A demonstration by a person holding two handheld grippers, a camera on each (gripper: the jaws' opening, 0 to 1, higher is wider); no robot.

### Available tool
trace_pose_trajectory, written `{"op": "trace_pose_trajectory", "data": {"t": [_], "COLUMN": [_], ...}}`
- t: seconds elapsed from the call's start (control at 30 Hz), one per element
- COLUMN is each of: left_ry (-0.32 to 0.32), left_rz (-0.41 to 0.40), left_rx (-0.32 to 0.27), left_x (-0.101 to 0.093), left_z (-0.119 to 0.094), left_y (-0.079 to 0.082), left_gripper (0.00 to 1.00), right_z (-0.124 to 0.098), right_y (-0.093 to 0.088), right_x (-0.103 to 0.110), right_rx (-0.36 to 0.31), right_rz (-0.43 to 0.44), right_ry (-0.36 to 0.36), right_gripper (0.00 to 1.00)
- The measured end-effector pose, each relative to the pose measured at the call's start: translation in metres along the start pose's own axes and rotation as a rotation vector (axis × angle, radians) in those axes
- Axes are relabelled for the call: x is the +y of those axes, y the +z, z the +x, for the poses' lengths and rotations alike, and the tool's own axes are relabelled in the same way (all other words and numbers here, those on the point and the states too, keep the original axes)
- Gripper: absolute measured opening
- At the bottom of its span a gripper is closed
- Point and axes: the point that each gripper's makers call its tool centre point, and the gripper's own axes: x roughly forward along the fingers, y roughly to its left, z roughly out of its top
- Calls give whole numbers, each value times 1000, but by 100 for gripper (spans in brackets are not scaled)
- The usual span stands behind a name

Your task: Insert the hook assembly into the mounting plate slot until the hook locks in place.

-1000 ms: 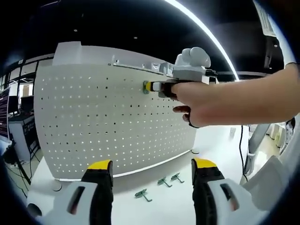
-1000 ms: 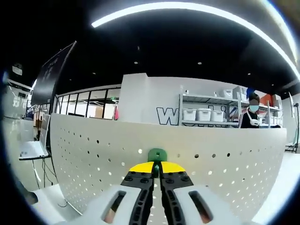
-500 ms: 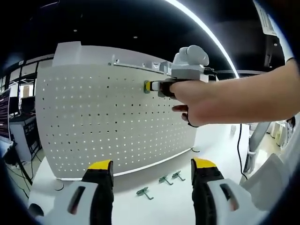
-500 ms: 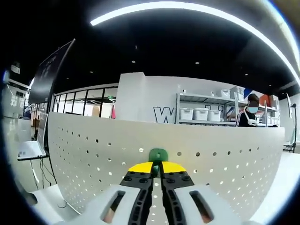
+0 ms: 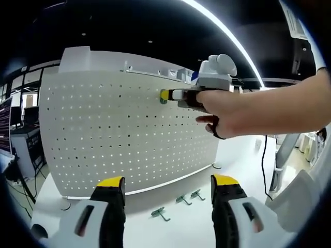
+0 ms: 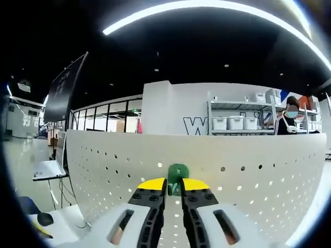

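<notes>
right gripper view: my right gripper [image 6: 174, 184] has its jaws slightly parted around the green hook [image 6: 178, 172], whose flat plate presses against the pegboard [image 6: 248, 170] ahead. my left gripper [image 5: 166, 187] hangs open; spare hooks [image 5: 159, 213] lie on the bench [image 5: 181, 225] between its jaws.

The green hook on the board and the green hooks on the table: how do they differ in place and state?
The green hook at the pegboard sits against the upright pegboard near its top edge, between the right gripper's slightly parted jaws; the loose hooks lie flat on the white table below the board, touched by no gripper. All are green and small.
</notes>
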Motion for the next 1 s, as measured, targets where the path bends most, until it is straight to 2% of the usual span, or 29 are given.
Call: {"op": "trace_pose_trajectory", "data": {"t": [0.3, 0.53, 0.67, 0.77, 0.93, 1.0], "left_ry": [2, 0, 0, 5, 0, 3], "left_rz": [0, 4, 6, 5, 23, 19], "left_rx": [-2, -2, -1, 0, 5, 3], "left_x": [1, 1, 1, 1, 0, 0], "left_z": [1, 2, 1, 0, 1, 1], "left_y": [1, 2, 2, 2, 1, 1], "left_gripper": [69, 69, 69, 69, 70, 70], "right_z": [-3, -3, -5, -11, -23, -29], "right_y": [1, 0, -1, -5, -10, -11], "right_x": [8, 8, 9, 6, 1, 0], "right_rx": [-27, -21, -14, -14, -9, -14], "right_rz": [17, 17, 16, 1, -45, -29], "right_ry": [131, 159, 181, 210, 254, 275], "right_gripper": [22, 21, 24, 30, 31, 32]}}
